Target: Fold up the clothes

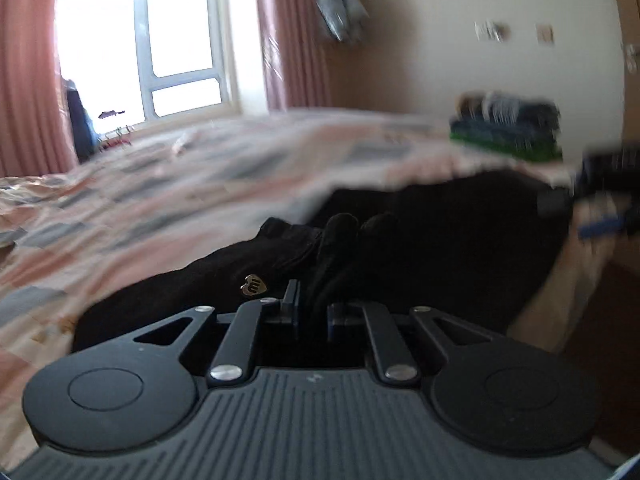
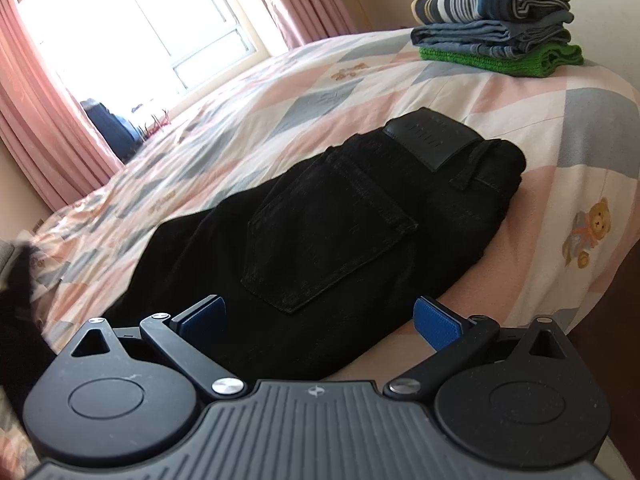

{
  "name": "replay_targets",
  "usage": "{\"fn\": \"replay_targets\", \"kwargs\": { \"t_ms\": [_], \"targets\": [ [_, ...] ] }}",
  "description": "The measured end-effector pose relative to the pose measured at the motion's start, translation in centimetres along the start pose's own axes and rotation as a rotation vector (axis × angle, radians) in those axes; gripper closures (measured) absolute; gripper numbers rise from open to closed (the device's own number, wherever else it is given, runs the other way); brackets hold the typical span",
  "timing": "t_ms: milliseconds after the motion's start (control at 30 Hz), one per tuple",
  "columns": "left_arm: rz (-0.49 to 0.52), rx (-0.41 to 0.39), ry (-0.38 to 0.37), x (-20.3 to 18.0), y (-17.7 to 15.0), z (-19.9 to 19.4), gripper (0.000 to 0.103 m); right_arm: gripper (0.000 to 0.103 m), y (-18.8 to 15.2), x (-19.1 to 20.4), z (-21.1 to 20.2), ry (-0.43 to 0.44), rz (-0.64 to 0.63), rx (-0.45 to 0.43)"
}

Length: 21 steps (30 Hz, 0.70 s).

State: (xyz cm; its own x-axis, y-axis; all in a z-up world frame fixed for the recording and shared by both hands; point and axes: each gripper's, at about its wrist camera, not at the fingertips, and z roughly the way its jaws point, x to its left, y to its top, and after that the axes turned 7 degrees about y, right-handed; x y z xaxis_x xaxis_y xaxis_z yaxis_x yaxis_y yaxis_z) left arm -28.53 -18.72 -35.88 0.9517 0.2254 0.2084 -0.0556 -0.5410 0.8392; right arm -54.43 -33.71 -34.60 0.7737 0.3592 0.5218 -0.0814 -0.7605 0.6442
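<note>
Black jeans [image 2: 320,216] lie on the patchwork bedspread [image 2: 280,80], back pocket and leather waist patch facing up, waistband toward the far right. My right gripper [image 2: 320,316] is open, its blue pads on either side of the jeans just above the fabric. In the left wrist view my left gripper [image 1: 312,312] is shut on a bunched fold of the black jeans [image 1: 400,248], lifted off the bed; a small gold heart tag [image 1: 254,285] shows beside it. The right gripper [image 1: 600,196] appears blurred at the far right.
A stack of folded clothes [image 2: 496,28], striped on top, blue denim in the middle, green at the bottom, sits at the bed's far right corner. A window [image 2: 140,28] with pink curtains [image 2: 44,128] is behind. The bed's edge [image 2: 592,312] drops off at the right.
</note>
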Motion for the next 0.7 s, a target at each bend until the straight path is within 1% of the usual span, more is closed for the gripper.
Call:
{"fn": "replay_targets", "kwargs": {
  "t_ms": [33,67,133,167,233,267,333,367,400,433,533,633,700],
  "targets": [
    [0.038,0.027,0.030,-1.2,-1.1,0.9,0.093,0.000,0.1,-0.2,-0.2,0.017,0.004,-0.004],
    [0.063,0.004,0.048,-1.8,-2.1,1.0,0.093,0.000,0.2,-0.3,-0.4,0.038,0.007,-0.005],
    [0.085,-0.012,0.043,-1.7,-2.2,0.7,0.092,0.000,0.3,-0.6,-0.7,0.111,0.022,-0.002],
    [0.095,-0.021,0.040,-1.6,-2.2,0.6,0.088,0.001,0.4,-0.7,-0.9,0.154,0.032,0.002],
    [0.089,-0.031,0.024,-1.1,-2.3,0.3,0.088,0.004,0.7,-0.8,-0.5,0.251,0.064,0.026],
    [0.078,-0.033,0.015,-0.8,-2.3,0.1,0.090,0.007,0.8,-0.7,0.2,0.305,0.086,0.049],
    [0.073,-0.040,0.014,-0.5,-2.1,-0.4,0.093,0.012,0.7,-0.1,2.6,0.425,0.148,0.131],
    [0.070,-0.049,0.015,-0.5,-1.9,-0.8,0.093,0.021,0.7,0.2,3.8,0.485,0.178,0.173],
    [0.062,-0.056,0.014,-0.3,-1.8,-1.1,0.093,0.025,0.6,0.5,5.1,0.534,0.211,0.220],
    [0.049,-0.058,0.010,0.0,-1.7,-1.3,0.093,0.028,0.3,1.0,6.8,0.547,0.247,0.281],
    [-0.002,-0.068,-0.007,1.0,-1.4,-1.7,0.093,0.029,-0.9,2.4,10.7,0.541,0.330,0.401],
    [-0.038,-0.073,-0.027,1.7,-1.3,-2.1,0.093,0.028,-1.0,3.6,12.6,0.533,0.381,0.432],
    [-0.044,-0.079,-0.035,1.8,-1.3,-2.3,0.093,0.028,-0.8,4.4,13.5,0.565,0.389,0.451]
  ]
}}
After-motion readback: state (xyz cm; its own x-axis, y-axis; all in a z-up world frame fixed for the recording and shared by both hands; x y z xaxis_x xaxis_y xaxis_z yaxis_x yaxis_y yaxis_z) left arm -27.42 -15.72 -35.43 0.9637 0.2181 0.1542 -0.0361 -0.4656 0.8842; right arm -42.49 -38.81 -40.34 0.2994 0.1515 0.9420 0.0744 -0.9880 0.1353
